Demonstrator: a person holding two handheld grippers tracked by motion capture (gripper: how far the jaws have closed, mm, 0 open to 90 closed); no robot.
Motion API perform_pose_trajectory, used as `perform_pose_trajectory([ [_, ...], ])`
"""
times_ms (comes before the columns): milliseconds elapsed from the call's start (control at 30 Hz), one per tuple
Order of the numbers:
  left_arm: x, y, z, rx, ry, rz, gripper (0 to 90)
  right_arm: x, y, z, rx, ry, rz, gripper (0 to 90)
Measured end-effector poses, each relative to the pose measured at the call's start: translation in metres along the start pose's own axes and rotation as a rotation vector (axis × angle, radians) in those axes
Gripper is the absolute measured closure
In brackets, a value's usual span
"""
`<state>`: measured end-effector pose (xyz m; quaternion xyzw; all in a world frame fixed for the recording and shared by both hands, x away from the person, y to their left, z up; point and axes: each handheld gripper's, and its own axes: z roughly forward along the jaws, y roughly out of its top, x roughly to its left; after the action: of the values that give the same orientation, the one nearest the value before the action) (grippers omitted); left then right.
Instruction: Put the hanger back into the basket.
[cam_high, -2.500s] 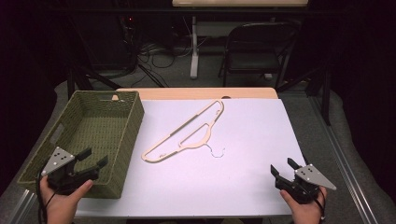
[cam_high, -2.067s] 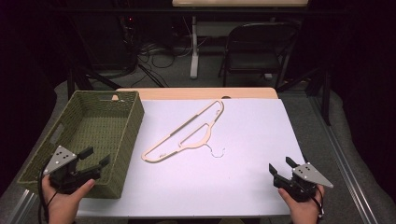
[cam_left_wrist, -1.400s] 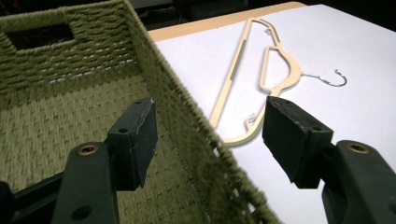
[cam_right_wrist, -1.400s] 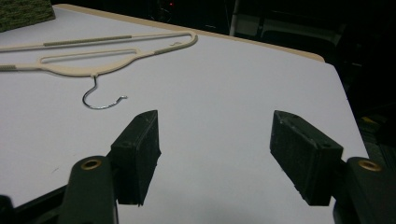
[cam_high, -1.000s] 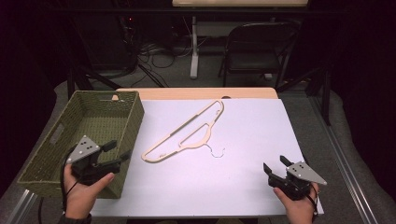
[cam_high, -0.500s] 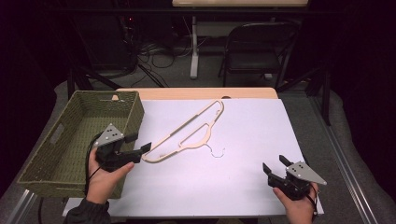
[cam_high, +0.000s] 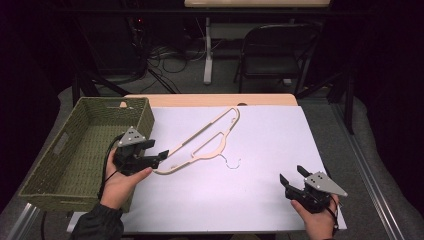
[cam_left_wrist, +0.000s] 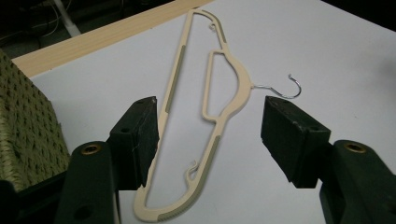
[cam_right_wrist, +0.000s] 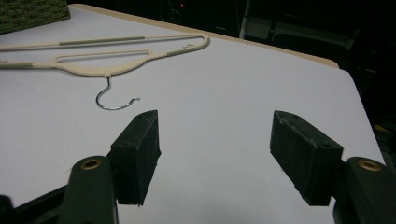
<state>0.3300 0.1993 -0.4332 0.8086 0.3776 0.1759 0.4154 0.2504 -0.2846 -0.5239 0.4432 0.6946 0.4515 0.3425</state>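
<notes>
The right tool (cam_high: 292, 180) hovers at the desk's (cam_high: 280, 145) near right corner, jaws apart and empty. The left tool (cam_high: 156, 156) sits just beside the near end of the cream hanger (cam_high: 202, 141) (jaws wide, straddling that end, gripping nothing), which lies flat and diagonal mid-desk. The woven basket (cam_high: 60, 150) stands left.

The hanger (cam_left_wrist: 196, 107) looks like smooth cream plastic with duller, grey-green grip strips along its arms, and its hook (cam_left_wrist: 280, 88) is thin shiny metal wire. The basket (cam_high: 80, 150) is coarse woven fibre, olive and rough. The tabletop (cam_high: 280, 150) carries a matt, pale sheet — smooth, paper-like — over a light wood edge. Each claw (cam_left_wrist: 210, 135) (cam_right_wrist: 219, 154) has matt black plastic jaws with brass-coloured metal bushings.
</notes>
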Motion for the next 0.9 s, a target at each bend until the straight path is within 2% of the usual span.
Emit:
perform_pose_trajectory([
  [300,0.001,0.008,0.020,0.036,-0.024,0.004,37.4,-0.001,0.000,0.000,-0.006,-0.002,-0.001,32.9],
  [900,0.001,0.033,0.053,0.130,-0.034,0.020,38.9,-0.001,0.000,0.001,-0.002,0.003,-0.002,32.9],
])
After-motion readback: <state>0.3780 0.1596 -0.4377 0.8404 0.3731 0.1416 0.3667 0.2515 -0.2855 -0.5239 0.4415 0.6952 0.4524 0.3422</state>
